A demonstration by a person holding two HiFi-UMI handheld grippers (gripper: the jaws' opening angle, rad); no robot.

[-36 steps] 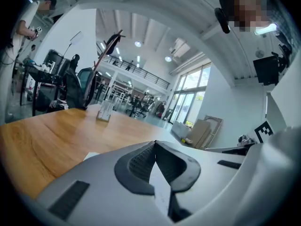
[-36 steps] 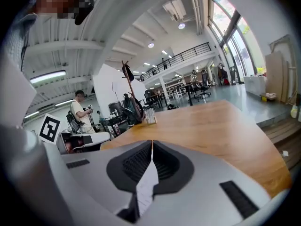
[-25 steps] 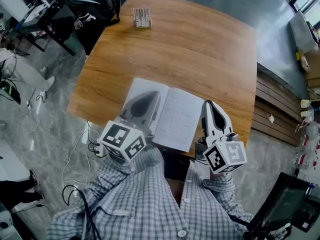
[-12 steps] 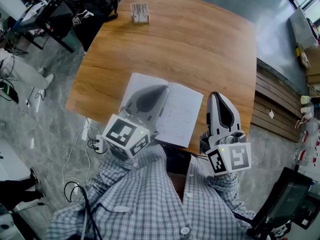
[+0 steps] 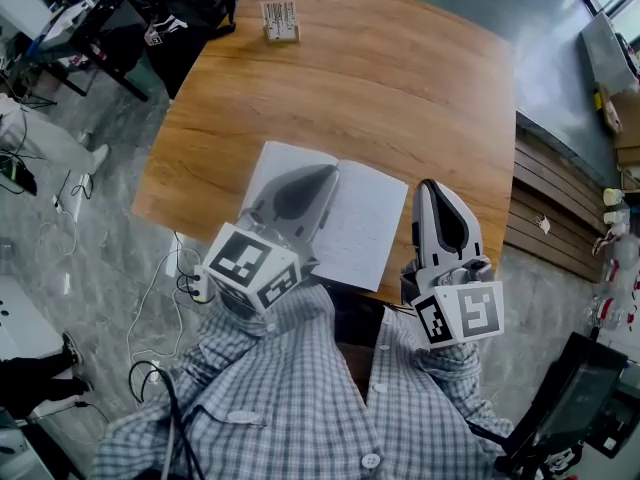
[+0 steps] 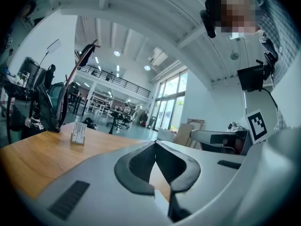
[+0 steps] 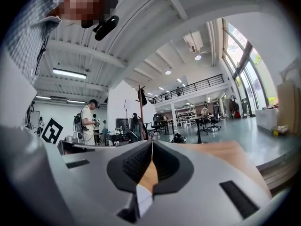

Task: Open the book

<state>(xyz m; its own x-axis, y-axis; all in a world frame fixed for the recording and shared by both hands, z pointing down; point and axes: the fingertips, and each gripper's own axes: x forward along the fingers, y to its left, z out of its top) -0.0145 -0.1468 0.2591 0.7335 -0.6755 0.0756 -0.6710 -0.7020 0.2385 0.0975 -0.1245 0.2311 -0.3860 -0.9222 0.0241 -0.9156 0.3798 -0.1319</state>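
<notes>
Since both pairs of jaws are seen pressed tip to tip in the two gripper views, with nothing caught between them, the left claw [image 5: 326, 172] and the right claw [image 5: 432, 186] are taken to be fully closed and empty. Both are held roughly level and pointed away from the person.

The left claw is seen above the left page of the thin white-paged book [image 5: 365, 223]. Whether that page is touched cannot be told. The right claw is placed just beside the book's right edge, over bare wood and apart from the paper.

The book is laid flat and spread open at the near edge of the brown wooden worktop [image 5: 400, 78], straight in front of the checked shirt [image 5: 300, 398]. Its two pages are exposed and its spine runs from near to far.

The opening step is therefore judged to be done. No further grasp seems to be called for: the claws need only be drawn back toward the near side, the left one kept clear so that the page is not dragged or creased.

A small white card stand [image 5: 281, 20] is left at the far left corner, well apart from the book.
</notes>
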